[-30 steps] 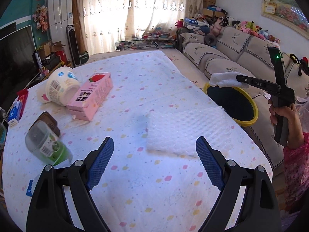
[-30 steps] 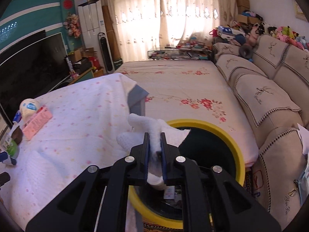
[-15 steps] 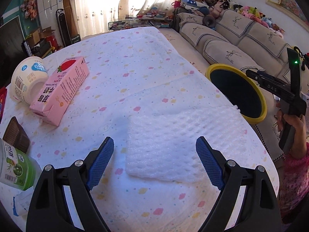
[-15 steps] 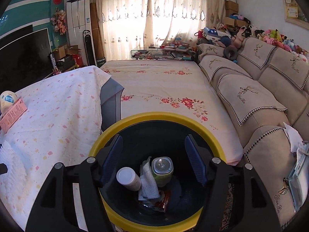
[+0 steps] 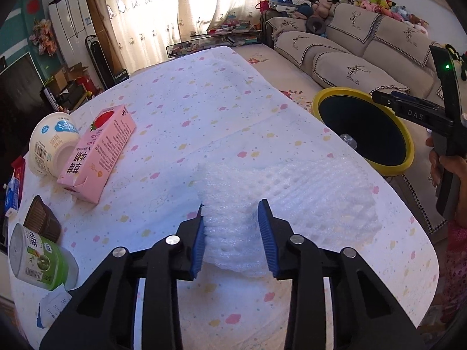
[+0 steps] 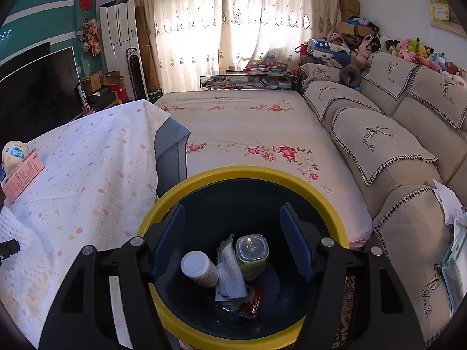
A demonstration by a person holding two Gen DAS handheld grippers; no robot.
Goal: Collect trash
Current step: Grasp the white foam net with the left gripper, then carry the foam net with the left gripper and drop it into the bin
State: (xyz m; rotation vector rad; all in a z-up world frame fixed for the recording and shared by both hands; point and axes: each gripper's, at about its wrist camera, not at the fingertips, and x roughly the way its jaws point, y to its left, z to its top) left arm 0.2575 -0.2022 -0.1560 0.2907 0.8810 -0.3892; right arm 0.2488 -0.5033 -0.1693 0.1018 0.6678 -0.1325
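Note:
My left gripper [image 5: 232, 221] is shut on the near edge of a white foam net sheet [image 5: 292, 192] that lies on the spotted tablecloth [image 5: 181, 110]; the foam bunches between the blue pads. My right gripper [image 6: 232, 233] is open and empty, held above the yellow-rimmed bin [image 6: 204, 179]. The bin also shows in the left wrist view [image 5: 408, 145], beside the table's right edge. Inside the bin lie a white crumpled tissue [image 6: 230, 274], a white-capped bottle [image 6: 198, 267] and a green cup [image 6: 252, 255].
On the table's left stand a pink strawberry carton [image 5: 99, 151], a white tub on its side [image 5: 52, 143], a brown cup [image 5: 42, 218] and a green-labelled can [image 5: 35, 259]. A sofa [image 6: 394, 145] and a floral-covered bed [image 6: 248, 134] lie beyond the bin.
My right gripper opened and dropped the white tissue into the bin. My left gripper moved down onto the foam sheet and closed on its near edge.

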